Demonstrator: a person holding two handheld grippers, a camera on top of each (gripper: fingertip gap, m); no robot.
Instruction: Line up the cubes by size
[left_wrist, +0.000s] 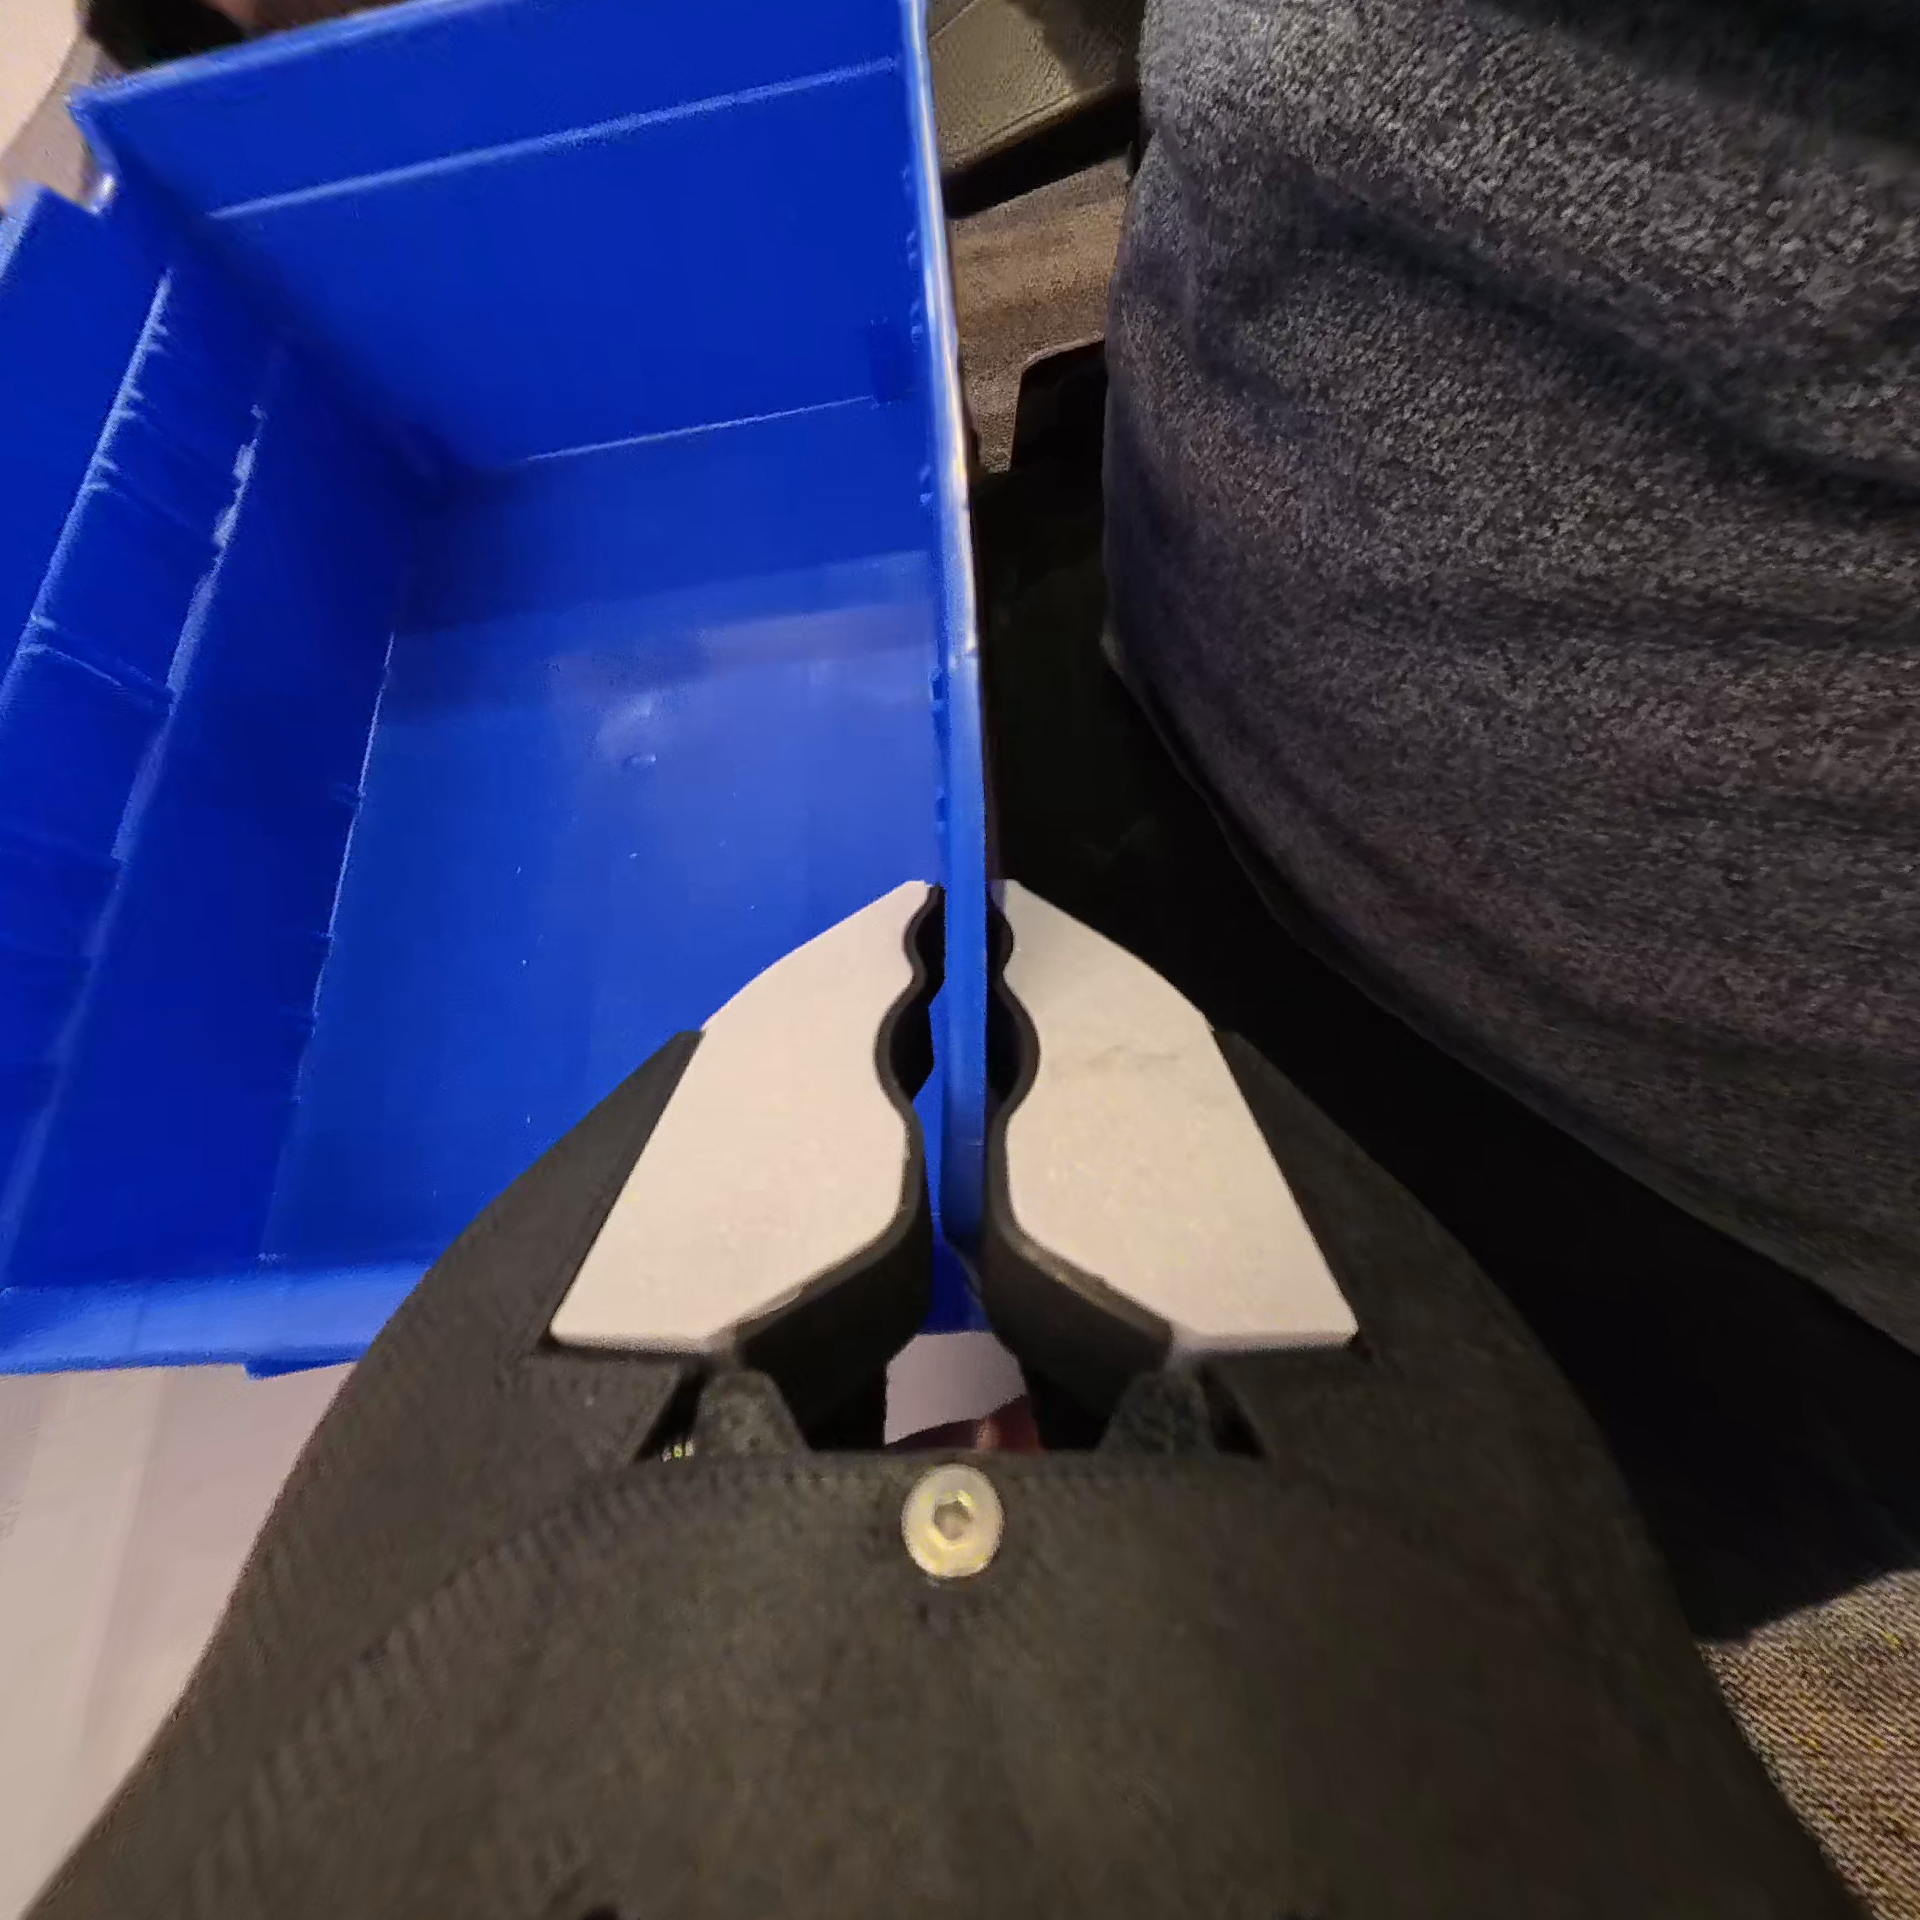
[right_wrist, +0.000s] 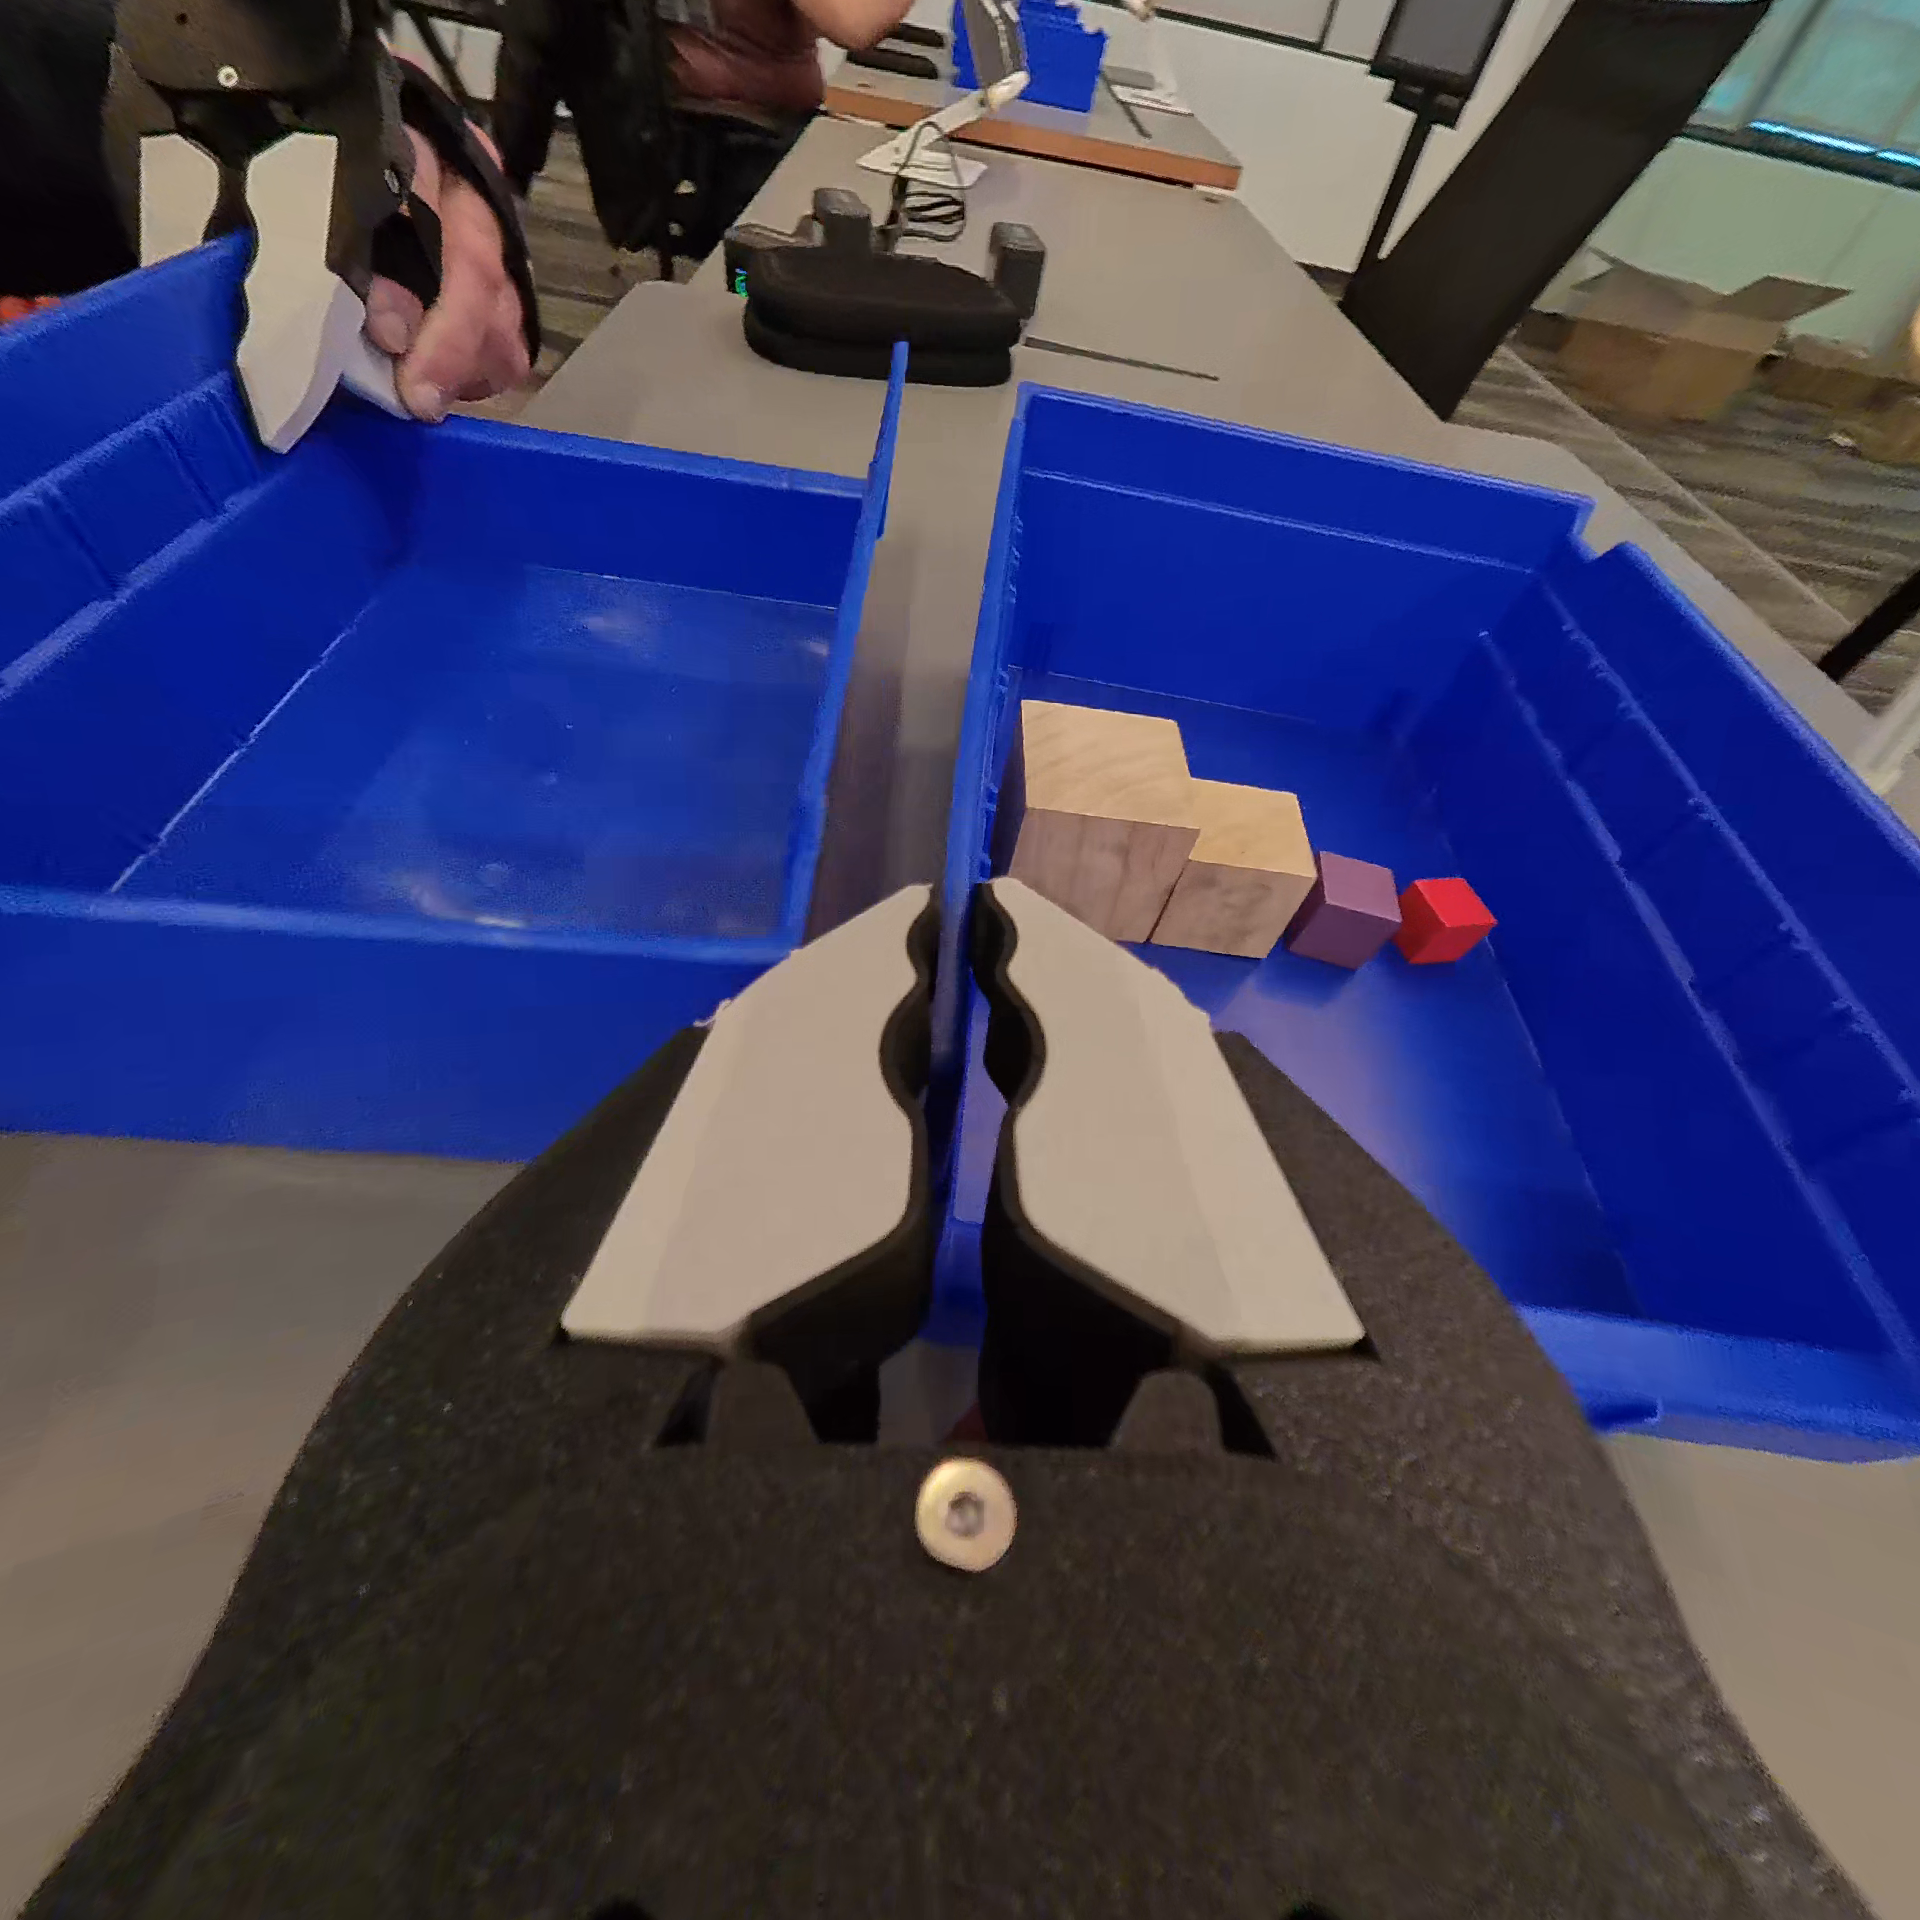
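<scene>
R gripper (right_wrist: 958, 914) is clamped on the left wall of the blue bin w/ cubes (right_wrist: 1558, 1195); L gripper (left_wrist: 964, 904) pinches the empty bin (left_wrist: 623, 831) wall. Beyond: big wood cube (right_wrist: 1101, 810), smaller wood cube (right_wrist: 1242, 862), purple cube (right_wrist: 1345, 906), red cube (right_wrist: 1444, 920) sit in descending order. Lineup looks done.

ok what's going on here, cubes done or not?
Looks done: four cubes sit in a row in the right blue bin, large wooden cube, smaller wooden cube, purple cube, red cube, largest to smallest. The right hand-held gripper is clamped on that bin's left wall. The left hand-held gripper is clamped on a wall of the empty left blue bin.
</scene>
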